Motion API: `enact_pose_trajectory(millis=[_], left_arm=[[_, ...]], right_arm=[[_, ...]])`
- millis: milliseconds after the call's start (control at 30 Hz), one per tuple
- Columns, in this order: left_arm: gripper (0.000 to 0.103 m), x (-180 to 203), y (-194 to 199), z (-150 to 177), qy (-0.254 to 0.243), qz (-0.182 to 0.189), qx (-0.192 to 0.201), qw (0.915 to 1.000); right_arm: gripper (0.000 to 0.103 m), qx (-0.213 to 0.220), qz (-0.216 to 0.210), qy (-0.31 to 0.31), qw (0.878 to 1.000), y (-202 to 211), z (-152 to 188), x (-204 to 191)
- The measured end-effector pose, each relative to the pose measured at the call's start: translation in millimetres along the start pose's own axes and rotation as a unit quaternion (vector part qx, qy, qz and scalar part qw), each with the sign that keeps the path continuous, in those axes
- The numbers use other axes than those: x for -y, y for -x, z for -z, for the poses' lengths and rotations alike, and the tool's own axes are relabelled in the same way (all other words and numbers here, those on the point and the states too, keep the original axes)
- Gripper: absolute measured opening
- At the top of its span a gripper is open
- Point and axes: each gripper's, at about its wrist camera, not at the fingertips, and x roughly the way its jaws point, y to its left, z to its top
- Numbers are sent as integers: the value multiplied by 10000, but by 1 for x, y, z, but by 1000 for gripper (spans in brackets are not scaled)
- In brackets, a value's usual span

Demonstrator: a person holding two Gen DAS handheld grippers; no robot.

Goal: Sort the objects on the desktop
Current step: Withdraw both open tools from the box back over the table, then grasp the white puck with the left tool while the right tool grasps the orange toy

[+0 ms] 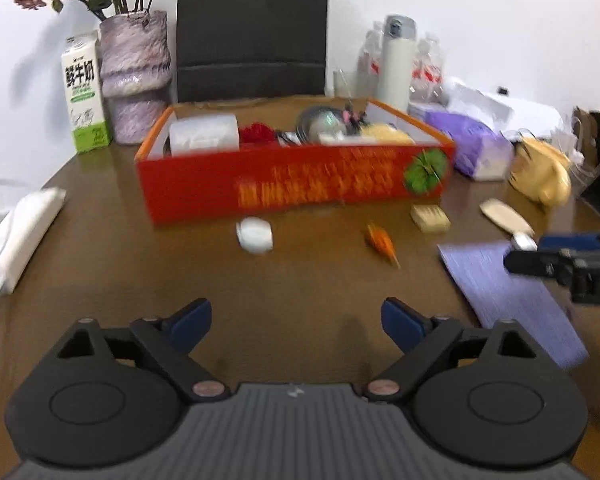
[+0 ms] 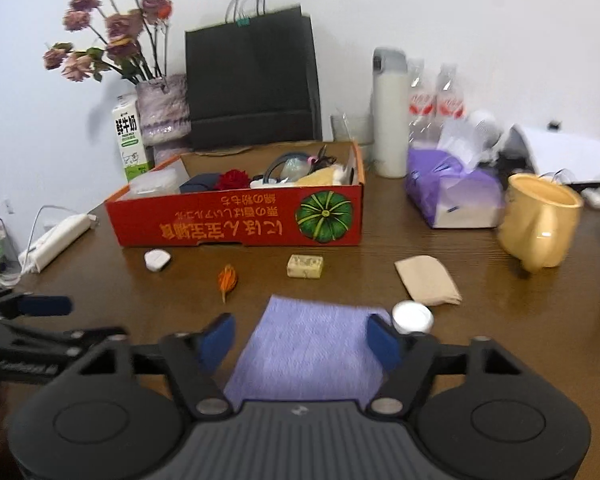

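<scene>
Two grippers hang low over a brown wooden table (image 2: 520,320) that is crowded along its far side. The biggest thing on it is the red cardboard box (image 2: 236,216) with a green pumpkin printed on its front, already holding a roll of white tissue (image 1: 204,134), something dark blue, a red flower and other odds and ends that I cannot make out. Behind the box a black paper bag (image 2: 252,80) stands against the wall, with a vase of faded pink roses (image 2: 164,108) and a green-and-white milk carton (image 2: 130,140) to its left. To the right of the box are a white flask (image 2: 388,112), a purple tissue pack (image 2: 448,188) and a yellow mug (image 2: 540,220); a white power strip (image 2: 56,240) lies near the left edge. Closer in, a purple cloth (image 2: 312,352) lies flat on the table, its near end reaching between the fingers of the right gripper (image 2: 302,344), whose blue pads stand apart on either side, and I cannot tell whether they touch it. The left gripper (image 1: 296,324) has its jaws spread wide over bare wood with nothing between them. The smaller loose things sit in front of the box: a folded beige cloth (image 2: 428,280), a pale yellow block (image 2: 305,266), a small white round jar (image 2: 413,316) just beside the right gripper's right finger, a small white case (image 2: 157,259) and an orange tuft (image 2: 227,278).
</scene>
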Motion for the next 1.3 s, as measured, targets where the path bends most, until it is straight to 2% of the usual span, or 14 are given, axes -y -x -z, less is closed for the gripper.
enact_pose_trajectory(millis=[67, 100, 167, 267, 300, 333, 367, 433, 633, 767, 867, 1000, 1167, 1300], left_arm=[[85, -9, -21, -14, 158, -117, 24, 9998], [78, -14, -33, -22, 259, -149, -4, 9996], [72, -23, -53, -32, 345, -118, -52, 9993], [55, -31, -75, -40, 394, -185, -205, 9988], [47, -33, -79, -41, 408, -191, -245, 9987], [34, -32, -79, -41, 336, -249, -204, 9989], [27, -30, -79, -40, 223, -297, -212, 9991], [27, -31, -77, -38, 126, -247, -180, 9995], [27, -32, -68, -37, 214, -109, -134, 9996], [27, -28, -45, -38, 193, -164, 229, 9994], [27, -26, -24, -29, 388, -162, 299, 9987], [27, -19, 11, -7, 428, 66, 269, 9987], [27, -12, 42, 13, 411, 47, 227, 9989], [27, -10, 74, 29, 548, 45, 423, 9976]], right_arm=[[57, -41, -293, 138, 9995, -17, -13, -4], [57, -77, -456, 206, 9987, -28, -18, -6], [56, -283, -688, 286, 9968, -52, -28, -13], [48, -542, -805, 581, 9936, -85, -36, -33], [41, -614, -743, 773, 9923, -95, -36, -41], [30, -658, -680, 913, 9913, -100, -34, -48], [24, -633, -631, 1040, 9906, -105, -31, -54], [14, -507, -567, 1219, 9896, -107, -27, -61], [14, -376, -587, 1215, 9901, -102, -30, -63], [14, 26, -684, 1052, 9921, -74, -36, -62], [14, 261, -688, 998, 9923, -53, -31, -64], [14, 344, -681, 920, 9928, -23, -14, -71], [14, 241, -665, 1043, 9920, 12, 7, -88], [14, 248, -732, 956, 9924, 42, 25, -95]])
